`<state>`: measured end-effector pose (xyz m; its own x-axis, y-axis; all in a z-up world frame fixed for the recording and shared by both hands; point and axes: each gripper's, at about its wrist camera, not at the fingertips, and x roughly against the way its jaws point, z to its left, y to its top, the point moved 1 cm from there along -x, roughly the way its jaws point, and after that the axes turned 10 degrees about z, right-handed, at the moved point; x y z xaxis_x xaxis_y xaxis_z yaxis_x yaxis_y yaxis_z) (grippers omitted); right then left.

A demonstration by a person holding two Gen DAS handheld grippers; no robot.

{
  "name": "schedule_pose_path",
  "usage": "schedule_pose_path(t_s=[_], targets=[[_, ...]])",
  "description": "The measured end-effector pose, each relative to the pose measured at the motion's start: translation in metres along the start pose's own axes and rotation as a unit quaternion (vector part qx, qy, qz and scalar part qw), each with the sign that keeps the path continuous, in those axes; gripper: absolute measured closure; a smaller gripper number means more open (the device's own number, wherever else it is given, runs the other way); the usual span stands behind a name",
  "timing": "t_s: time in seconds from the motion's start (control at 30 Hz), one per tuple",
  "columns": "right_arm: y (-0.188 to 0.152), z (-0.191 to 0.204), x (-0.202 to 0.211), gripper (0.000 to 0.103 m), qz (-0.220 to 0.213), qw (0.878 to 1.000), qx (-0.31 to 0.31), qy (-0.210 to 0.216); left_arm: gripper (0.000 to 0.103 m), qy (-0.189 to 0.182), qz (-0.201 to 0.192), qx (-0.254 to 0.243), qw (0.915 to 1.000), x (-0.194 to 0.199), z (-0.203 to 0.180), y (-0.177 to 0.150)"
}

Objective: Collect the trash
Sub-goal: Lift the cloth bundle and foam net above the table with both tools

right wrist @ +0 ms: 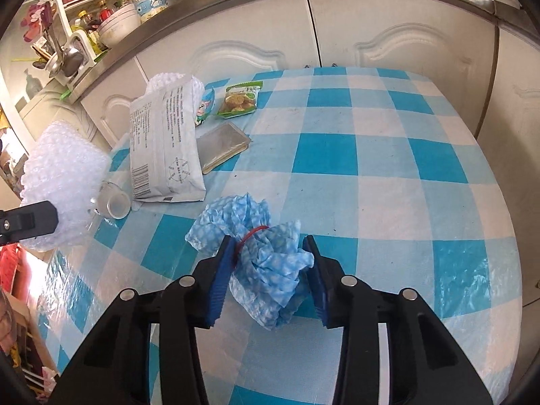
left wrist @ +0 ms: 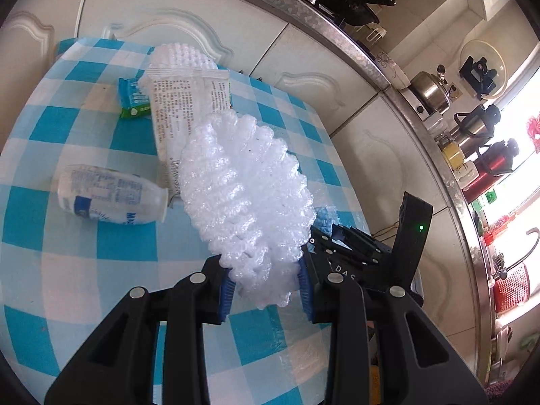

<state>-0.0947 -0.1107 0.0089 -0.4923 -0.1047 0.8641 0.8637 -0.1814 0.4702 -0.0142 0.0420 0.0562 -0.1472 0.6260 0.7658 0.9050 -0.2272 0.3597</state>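
My left gripper [left wrist: 265, 287] is shut on a white bubble wrap sheet [left wrist: 246, 199] and holds it above the checked table [left wrist: 67, 270]; the sheet also shows at the left of the right wrist view [right wrist: 60, 175]. My right gripper [right wrist: 270, 276] is open around a crumpled blue cloth wad [right wrist: 266, 260] with a red band; its left pad touches the wad, its right pad stands just clear. On the table lie a clear plastic bottle [left wrist: 111, 195], a white printed bag [right wrist: 165, 145], a green snack packet [right wrist: 239, 99], a blue-green packet [left wrist: 133, 98] and a clear plastic tray [right wrist: 222, 145].
White cabinet doors [right wrist: 388, 44] stand right behind the table. A metal-edged counter [left wrist: 398, 81] above carries a pan, kettle and flasks. The right gripper's body [left wrist: 371, 249] shows beside the held bubble wrap. The table's right half [right wrist: 405, 168] carries nothing.
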Motion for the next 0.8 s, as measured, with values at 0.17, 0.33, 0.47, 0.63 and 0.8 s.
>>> schedule_pose_path(t_s=[0.17,0.33,0.47,0.63,0.8], targets=[[-0.005,0.005,-0.001,0.066,-0.005,1.000,-0.011,-0.009,0.070,0.003,-0.005,0.000,1.0000,0.015,0.014,-0.019],[-0.011,0.008,0.004,0.074,-0.008,0.999,-0.038,0.000,0.070,-0.007,0.001,0.008,0.9999,0.016,0.025,-0.033],[-0.017,0.010,0.015,0.078,-0.021,0.998,-0.050,-0.016,0.070,-0.015,0.001,0.019,0.9997,0.019,0.037,-0.044],[-0.021,0.013,0.033,0.082,-0.038,0.997,-0.052,-0.039,0.070,-0.024,-0.002,0.031,0.9992,0.026,0.049,-0.055],[-0.022,0.020,0.050,0.083,-0.054,0.996,-0.048,-0.057,0.070,-0.031,-0.005,0.042,0.9986,0.033,0.062,-0.065]])
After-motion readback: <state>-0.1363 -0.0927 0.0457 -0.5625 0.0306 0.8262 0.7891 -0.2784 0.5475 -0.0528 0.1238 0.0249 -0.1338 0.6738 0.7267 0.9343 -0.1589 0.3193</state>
